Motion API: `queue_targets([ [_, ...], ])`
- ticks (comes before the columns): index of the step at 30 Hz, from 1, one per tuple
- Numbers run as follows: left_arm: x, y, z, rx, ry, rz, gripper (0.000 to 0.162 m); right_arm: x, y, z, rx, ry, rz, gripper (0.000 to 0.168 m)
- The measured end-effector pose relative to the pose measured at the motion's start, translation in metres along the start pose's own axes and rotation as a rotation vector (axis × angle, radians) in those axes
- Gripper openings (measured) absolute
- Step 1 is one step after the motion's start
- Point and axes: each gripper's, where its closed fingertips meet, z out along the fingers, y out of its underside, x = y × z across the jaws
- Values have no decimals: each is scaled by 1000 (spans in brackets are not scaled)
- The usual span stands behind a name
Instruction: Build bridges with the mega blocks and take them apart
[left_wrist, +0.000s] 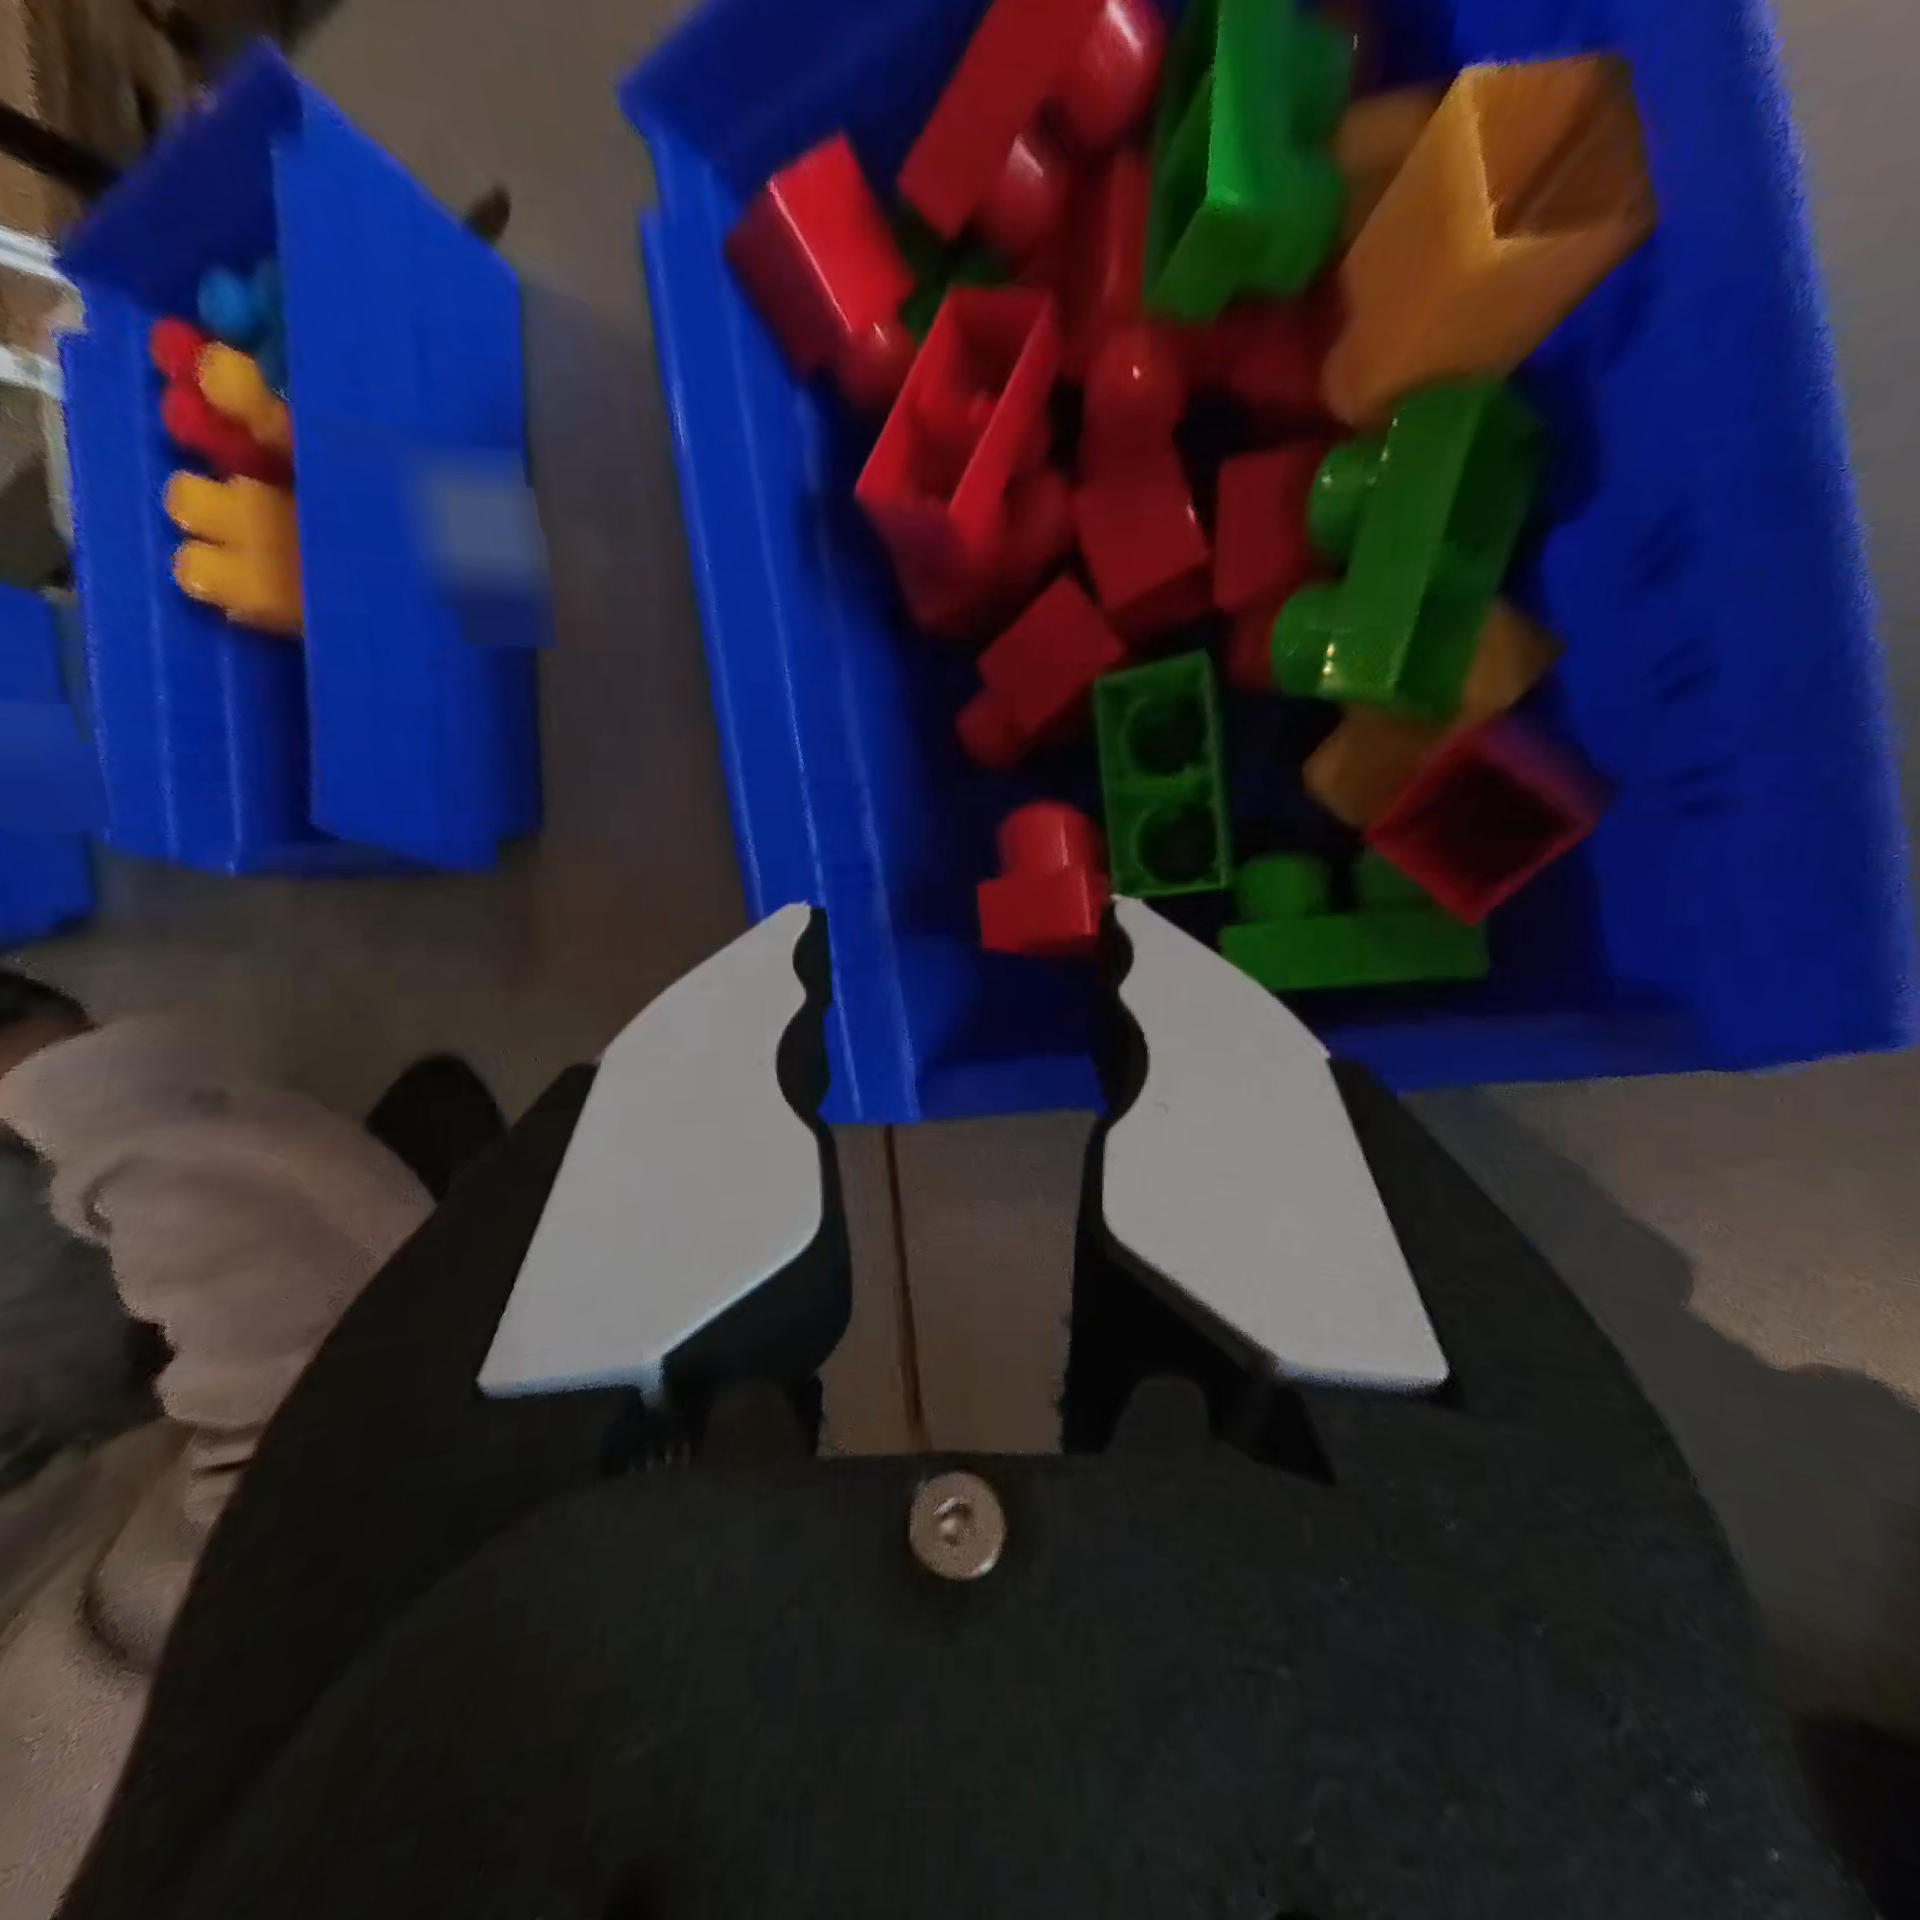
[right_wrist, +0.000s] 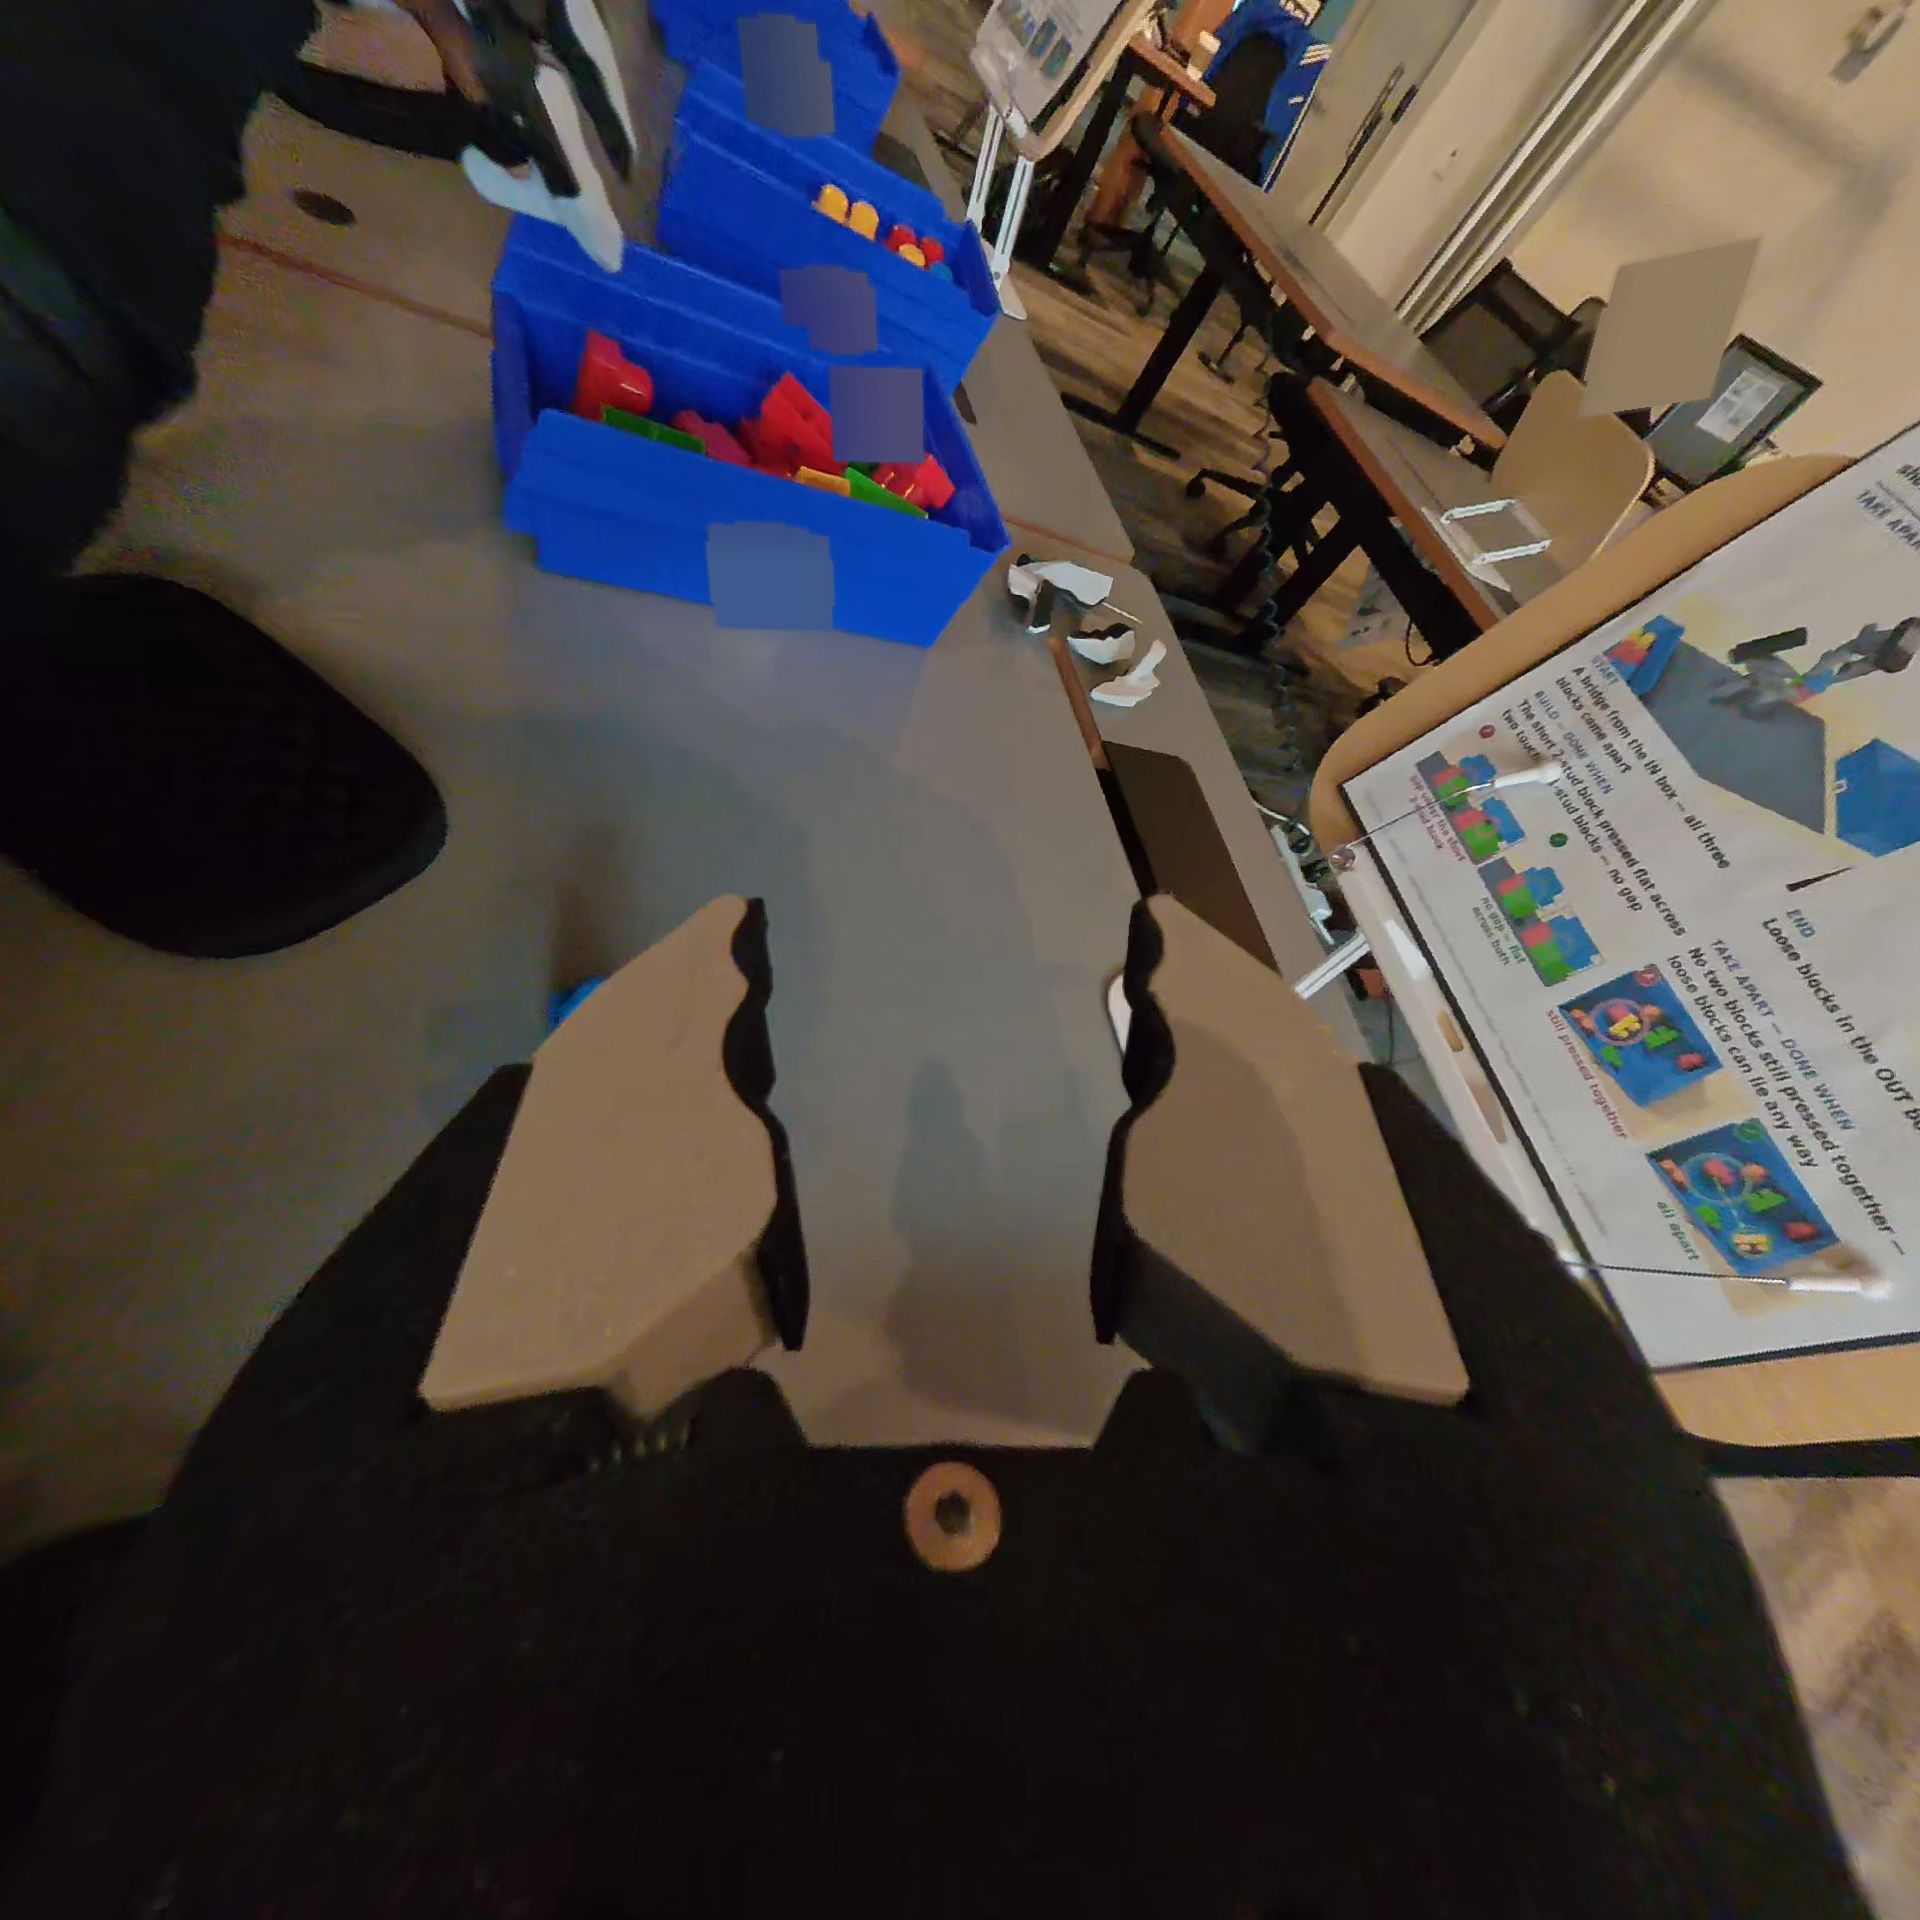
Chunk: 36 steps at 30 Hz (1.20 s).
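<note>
My left gripper (left_wrist: 964, 914) is open and empty, hovering over the near corner of a blue bin (left_wrist: 790, 644). The bin is heaped with red, green and orange mega blocks. A small red block (left_wrist: 1039, 883) lies just beyond the right fingertip, next to an upturned green block (left_wrist: 1164, 774). My right gripper (right_wrist: 948, 914) is open and empty, low over the bare grey table (right_wrist: 727, 748). The same bin (right_wrist: 644, 530) shows farther off in the right wrist view, with the left gripper (right_wrist: 561, 177) above its far side. A small blue piece (right_wrist: 571, 1003) peeks out behind my right gripper's left finger.
A second blue bin (left_wrist: 395, 520) with yellow, red and blue blocks stands left of the first; it also shows in the right wrist view (right_wrist: 769, 197). White scraps and a stick (right_wrist: 1081, 644) lie at the table edge. An instruction board (right_wrist: 1662, 987) stands right. A black chair (right_wrist: 208, 769) is left. Tip to tip, the grippers are about 50 cm apart. About 7 cm separates my left fingertips from the small red block (left_wrist: 1039, 883).
</note>
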Motion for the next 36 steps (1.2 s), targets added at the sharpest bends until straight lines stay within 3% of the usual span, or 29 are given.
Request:
queue_targets([
  [4, 24, 3, 21, -30, 192, -25, 51, -1, -1, 2, -8, 4, -23, 66],
  [13, 21, 45, 65, -328, 259, 70, 49, -3, -12, -2, 35, 21, -54, 64],
  [17, 27, 41, 78, -303, 307, 36, 48, 1, -9, -3, 33, 33, -45, 63],
  [20, 27, 39, 82, -279, 326, -1, 37, 3, -5, -1, 10, 43, -45, 63],
  [25, 12, 40, 65, -270, 293, -24, 37, 3, -3, 5, 5, 32, -42, 63],
  [28, -1, 9, 34, -102, 241, -52, 37, 0, -8, 11, 42, 3, -15, 61],
  [31, 0, -49, -12, 191, 233, -74, 37, -7, -12, 18, 58, -35, -6, 60],
  [36, 53, -149, -105, 702, 397, -35, 36, -14, -15, 26, 85, -85, 12, 61],
])
